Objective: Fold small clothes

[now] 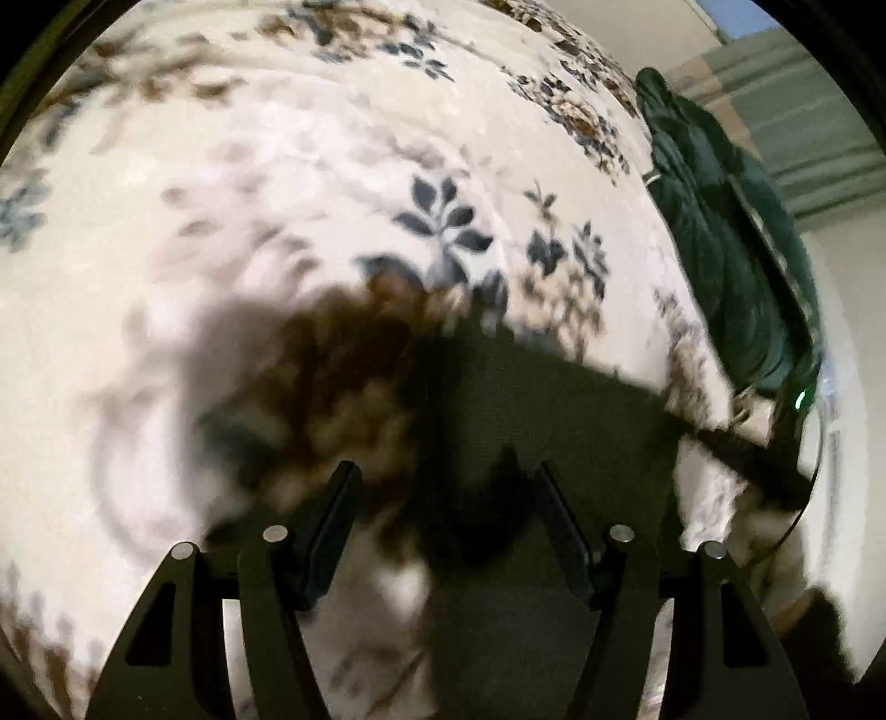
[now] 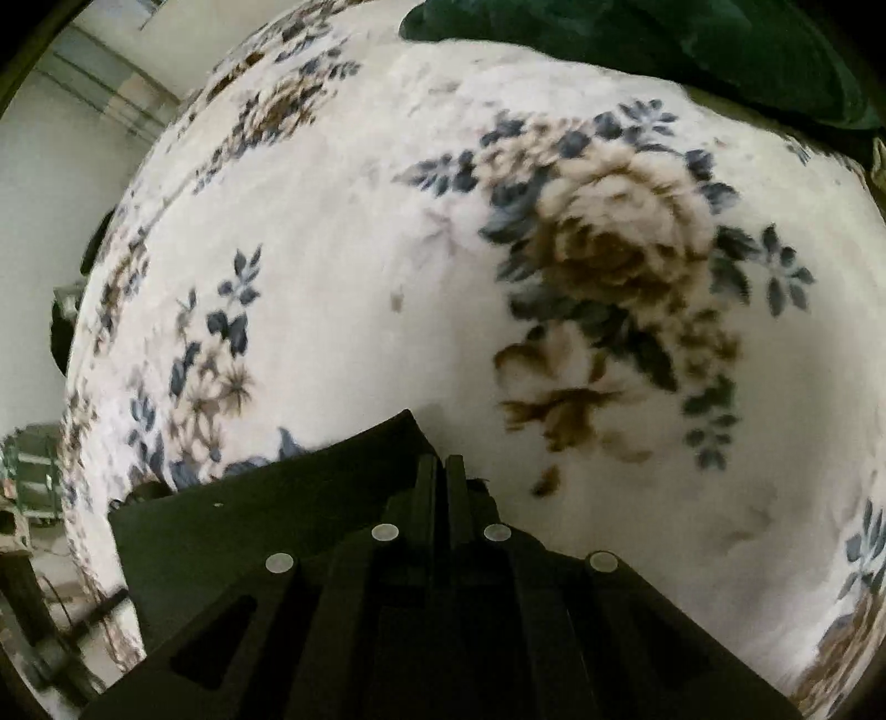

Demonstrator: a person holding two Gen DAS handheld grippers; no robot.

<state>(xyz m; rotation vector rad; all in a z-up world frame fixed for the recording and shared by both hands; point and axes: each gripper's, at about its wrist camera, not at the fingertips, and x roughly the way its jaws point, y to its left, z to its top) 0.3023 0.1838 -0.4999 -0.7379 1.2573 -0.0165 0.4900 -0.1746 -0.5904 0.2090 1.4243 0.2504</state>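
Observation:
A small black garment (image 1: 531,421) lies on a white floral blanket (image 1: 288,183). In the left wrist view my left gripper (image 1: 443,476) is open, its fingers spread over the garment's near part with black cloth between them. In the right wrist view my right gripper (image 2: 441,462) is shut on an edge of the black garment (image 2: 266,515), which spreads out to the left below the fingers. The image is blurred in both views.
A dark green cloth (image 1: 731,255) lies at the blanket's right edge; in the right wrist view the dark green cloth (image 2: 637,44) is at the top. The blanket (image 2: 343,266) ends at the left, with wall and furniture beyond.

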